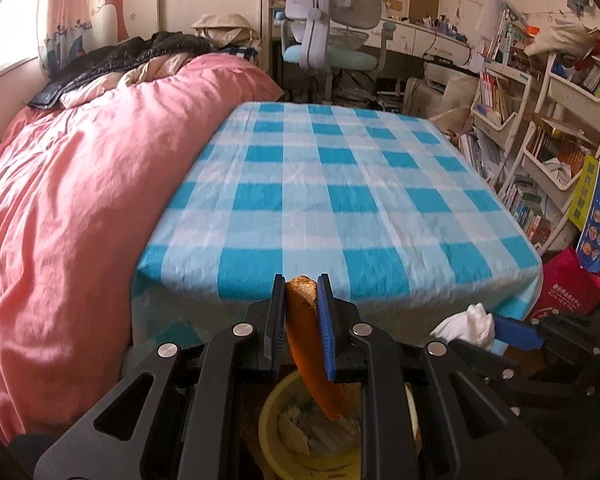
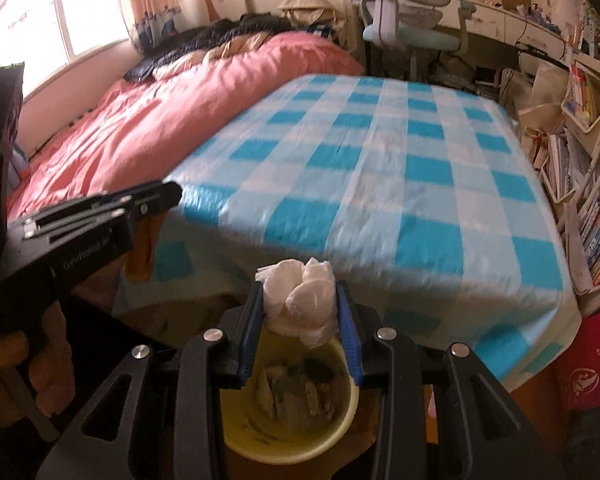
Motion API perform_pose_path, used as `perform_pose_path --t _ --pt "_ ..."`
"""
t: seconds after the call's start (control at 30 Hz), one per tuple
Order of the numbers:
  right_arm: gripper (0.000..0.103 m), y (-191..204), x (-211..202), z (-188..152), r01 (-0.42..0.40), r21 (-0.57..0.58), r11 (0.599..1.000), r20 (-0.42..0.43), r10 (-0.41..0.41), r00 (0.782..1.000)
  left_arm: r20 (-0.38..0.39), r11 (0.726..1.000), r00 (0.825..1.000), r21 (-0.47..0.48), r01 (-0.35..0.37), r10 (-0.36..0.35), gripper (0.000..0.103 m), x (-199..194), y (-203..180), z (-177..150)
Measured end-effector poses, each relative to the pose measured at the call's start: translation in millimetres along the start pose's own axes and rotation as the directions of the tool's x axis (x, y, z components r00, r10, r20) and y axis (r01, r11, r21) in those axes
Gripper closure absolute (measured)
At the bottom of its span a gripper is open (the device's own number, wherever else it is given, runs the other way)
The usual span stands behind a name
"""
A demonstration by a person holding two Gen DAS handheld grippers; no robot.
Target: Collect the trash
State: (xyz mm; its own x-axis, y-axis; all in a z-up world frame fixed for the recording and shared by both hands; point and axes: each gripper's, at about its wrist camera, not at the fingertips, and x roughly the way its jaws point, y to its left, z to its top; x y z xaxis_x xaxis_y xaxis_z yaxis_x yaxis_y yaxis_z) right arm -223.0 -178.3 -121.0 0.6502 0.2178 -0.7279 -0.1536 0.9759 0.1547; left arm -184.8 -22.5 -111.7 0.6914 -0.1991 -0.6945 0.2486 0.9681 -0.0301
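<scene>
A yellow plastic bin (image 2: 288, 416), round and smooth-walled, stands low in front of the table; scraps of pale paper and dark bits lie inside it. Directly above its opening in the right wrist view, the right gripper (image 2: 300, 308) pinches a crumpled white tissue (image 2: 300, 300), soft and bunched, between its ribbed blue pads, which stand fairly wide apart around the wad. The left gripper (image 1: 302, 312) is pressed nearly together on an orange peel (image 1: 312, 356), a long curved strip, smooth orange on one side with a rough pale, speckled end showing at the fingertips; its lower end hangs down over the bin (image 1: 272, 424). In the right wrist view the left gripper (image 2: 152, 200) shows from the side, black and matte. Beyond both tools is the table (image 1: 340, 184), covered with a wrinkled blue-and-white checked cloth that drapes over the near edge. To the left lies a bed with a rumpled pink duvet (image 1: 68, 184). Farther back stand a pale desk chair (image 1: 328, 24) and cluttered white bookshelves (image 1: 540, 120).
</scene>
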Motion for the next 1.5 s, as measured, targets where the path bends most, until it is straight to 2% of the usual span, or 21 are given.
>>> perform_pose_path --t 0.5,0.9,1.0,1.07,1.13,1.3,1.5 --pt "0.066 17 20 -28 -0.003 -0.019 1.0 -0.155 0.0 0.988 -0.12 1.0 0.993 -0.013 0.015 -0.017 0.088 6 0 -33" --pt "0.063 19 25 -35 0.0 -0.026 1.0 -0.196 -0.005 0.981 -0.187 1.0 0.982 -0.011 0.017 -0.019 0.087 11 -5 -48" --pt "0.061 20 27 -37 0.005 -0.032 0.999 -0.206 -0.012 0.978 -0.198 1.0 0.98 -0.014 0.01 -0.013 0.081 13 -5 -50" --pt "0.057 20 26 -37 0.011 -0.03 0.999 -0.204 -0.017 0.979 -0.193 1.0 0.981 -0.007 -0.003 0.001 0.072 12 -5 -49" --pt "0.056 19 25 -37 0.014 -0.025 1.0 -0.202 -0.019 0.979 -0.184 1.0 0.983 -0.006 -0.011 0.009 0.067 11 -5 -49" --pt "0.051 19 25 -37 0.027 -0.022 0.999 -0.198 -0.031 0.98 -0.171 1.0 0.985 -0.008 -0.026 0.025 0.059 8 -4 -47" --pt "0.036 13 15 -29 0.104 -0.011 0.995 -0.13 -0.104 0.986 -0.082 0.998 0.995 -0.009 -0.063 0.062 0.037 -5 -2 -37"
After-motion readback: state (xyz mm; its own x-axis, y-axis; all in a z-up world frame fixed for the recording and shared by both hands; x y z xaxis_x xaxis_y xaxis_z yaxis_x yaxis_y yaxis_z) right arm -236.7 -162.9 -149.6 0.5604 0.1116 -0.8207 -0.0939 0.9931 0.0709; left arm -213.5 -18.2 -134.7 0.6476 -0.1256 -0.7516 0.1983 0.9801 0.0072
